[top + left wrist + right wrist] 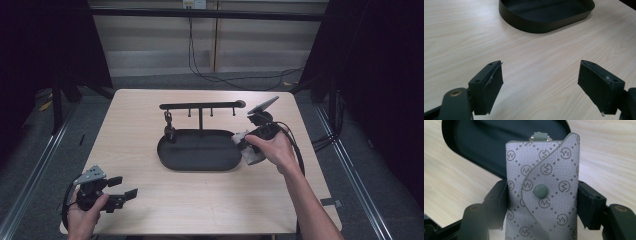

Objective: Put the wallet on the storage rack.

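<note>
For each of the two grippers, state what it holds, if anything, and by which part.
The right gripper clamps a grey patterned key pouch across its two side edges, around its middle. The left gripper holds nothing; its jaws stand open.

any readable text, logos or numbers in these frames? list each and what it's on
"M" inside a circle, repeated as a woven pattern: on the grey key pouch clamped in the right hand-held gripper; the letter could also be a zigzag mark.
No words or numbers readable elsewhere: the black tray, its hook rack and the table carry no visible print.
</note>
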Demonstrator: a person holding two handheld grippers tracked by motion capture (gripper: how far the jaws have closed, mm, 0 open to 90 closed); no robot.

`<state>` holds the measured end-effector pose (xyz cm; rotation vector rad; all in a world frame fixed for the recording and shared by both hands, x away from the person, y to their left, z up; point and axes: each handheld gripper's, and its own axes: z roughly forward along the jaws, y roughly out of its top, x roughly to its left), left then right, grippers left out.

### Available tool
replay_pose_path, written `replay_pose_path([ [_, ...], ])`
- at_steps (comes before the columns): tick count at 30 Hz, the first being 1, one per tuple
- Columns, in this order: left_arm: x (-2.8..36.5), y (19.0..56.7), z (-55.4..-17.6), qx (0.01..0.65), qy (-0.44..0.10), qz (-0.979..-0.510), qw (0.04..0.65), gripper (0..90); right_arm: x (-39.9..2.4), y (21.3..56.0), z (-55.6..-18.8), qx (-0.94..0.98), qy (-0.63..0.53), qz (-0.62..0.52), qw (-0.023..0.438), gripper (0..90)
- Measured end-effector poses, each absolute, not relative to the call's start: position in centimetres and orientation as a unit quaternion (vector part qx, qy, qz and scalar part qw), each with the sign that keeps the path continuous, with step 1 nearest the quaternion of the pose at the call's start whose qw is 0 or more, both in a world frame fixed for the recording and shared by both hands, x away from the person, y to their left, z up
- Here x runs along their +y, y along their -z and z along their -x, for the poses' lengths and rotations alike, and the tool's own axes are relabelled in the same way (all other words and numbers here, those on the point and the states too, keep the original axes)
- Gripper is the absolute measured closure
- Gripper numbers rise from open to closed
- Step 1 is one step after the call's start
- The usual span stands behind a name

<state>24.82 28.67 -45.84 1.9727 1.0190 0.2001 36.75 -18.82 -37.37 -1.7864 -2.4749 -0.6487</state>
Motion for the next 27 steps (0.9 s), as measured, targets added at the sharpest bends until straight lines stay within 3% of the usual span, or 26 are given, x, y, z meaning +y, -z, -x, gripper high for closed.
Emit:
replay_pose_path([
  [27, 28.4, 45.8, -24.8, 0.404, -0.083, -0.798, 0.439, 19.9, -17.7, 41.8, -39.9, -0.725, 0.283, 0.626, 0.048, 33.8],
])
